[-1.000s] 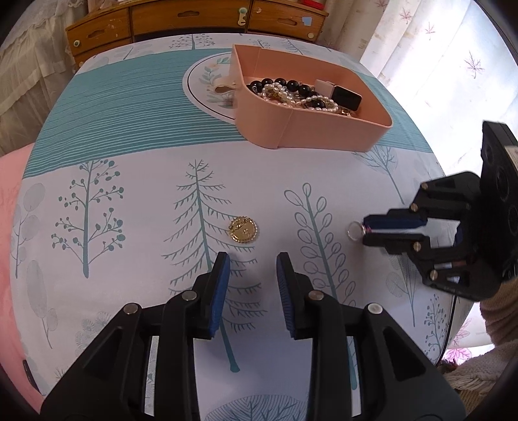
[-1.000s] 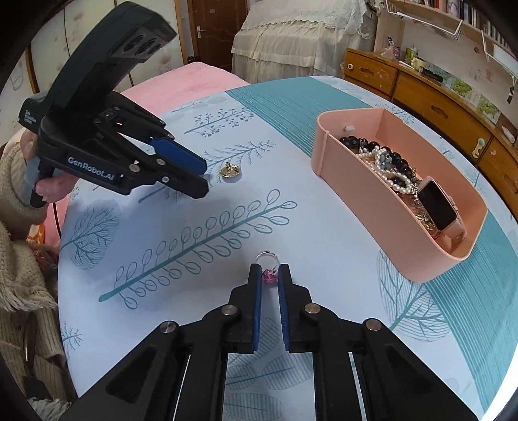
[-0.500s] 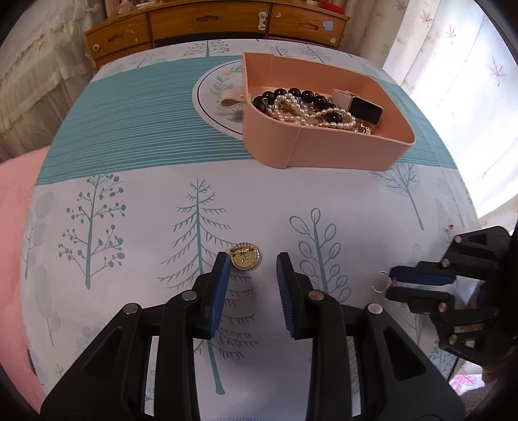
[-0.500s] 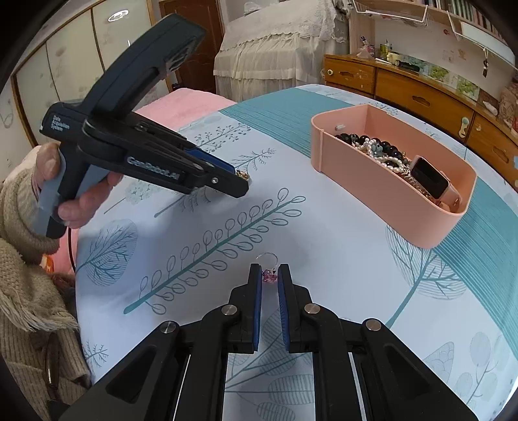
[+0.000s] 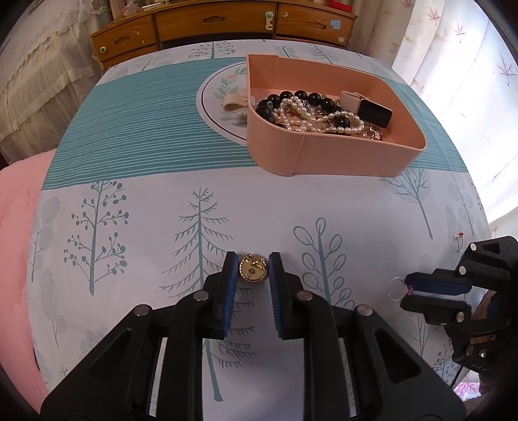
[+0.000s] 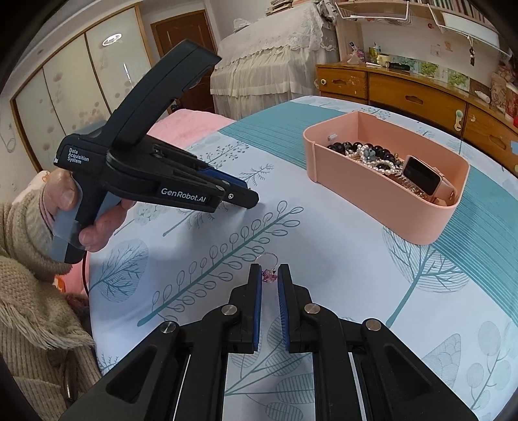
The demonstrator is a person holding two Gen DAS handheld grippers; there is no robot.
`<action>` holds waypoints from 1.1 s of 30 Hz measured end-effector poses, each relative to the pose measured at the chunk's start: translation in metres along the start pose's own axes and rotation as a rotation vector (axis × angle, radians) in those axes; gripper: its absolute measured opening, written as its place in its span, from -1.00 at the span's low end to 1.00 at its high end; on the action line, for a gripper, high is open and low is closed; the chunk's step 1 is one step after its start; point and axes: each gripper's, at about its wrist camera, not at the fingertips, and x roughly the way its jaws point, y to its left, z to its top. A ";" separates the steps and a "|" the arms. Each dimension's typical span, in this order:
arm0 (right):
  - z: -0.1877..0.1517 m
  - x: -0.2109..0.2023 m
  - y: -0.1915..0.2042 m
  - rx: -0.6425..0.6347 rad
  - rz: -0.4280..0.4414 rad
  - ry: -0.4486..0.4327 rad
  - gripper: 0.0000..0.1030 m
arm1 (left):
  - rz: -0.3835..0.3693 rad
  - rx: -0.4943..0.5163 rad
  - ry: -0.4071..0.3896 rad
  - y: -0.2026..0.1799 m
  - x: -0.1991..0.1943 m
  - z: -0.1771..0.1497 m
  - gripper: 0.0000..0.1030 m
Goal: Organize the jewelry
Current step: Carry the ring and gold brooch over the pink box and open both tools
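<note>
A round gold brooch (image 5: 253, 268) lies on the tree-print tablecloth between the blue pads of my left gripper (image 5: 253, 264), which is open around it with small gaps on both sides. My right gripper (image 6: 269, 275) is shut on a thin silver ring with a pink stone (image 6: 269, 276) and holds it above the cloth; the ring also shows in the left wrist view (image 5: 397, 289). A pink tray (image 5: 323, 158) further back holds pearl and black-bead strands and a watch (image 5: 372, 110); it also shows in the right wrist view (image 6: 382, 200).
A small ring with a red stone (image 5: 459, 241) lies near the table's right edge. A beige strap (image 5: 235, 103) lies on a round print left of the tray. A wooden dresser (image 5: 226, 22) stands behind the table. A pink cushion (image 5: 16, 243) lies to the left.
My left gripper has moved forward and down, so the gold brooch now sits between its pads. My right gripper has lifted and drawn back, still holding the ring.
</note>
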 end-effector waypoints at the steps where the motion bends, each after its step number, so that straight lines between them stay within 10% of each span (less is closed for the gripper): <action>1: 0.000 -0.001 0.000 0.005 0.000 -0.006 -0.81 | -0.003 -0.001 0.003 0.000 -0.001 -0.001 -0.68; 9: 0.016 -0.028 -0.004 0.064 -0.033 -0.095 -0.80 | -0.018 0.048 -0.053 -0.011 -0.038 0.002 -0.68; 19: 0.100 -0.089 -0.037 0.266 -0.175 -0.270 -0.80 | -0.042 0.063 -0.255 -0.014 -0.114 0.083 -0.68; 33: 0.163 0.002 -0.128 0.586 -0.235 -0.168 -0.80 | -0.081 -0.085 -0.142 0.000 0.000 0.177 -0.68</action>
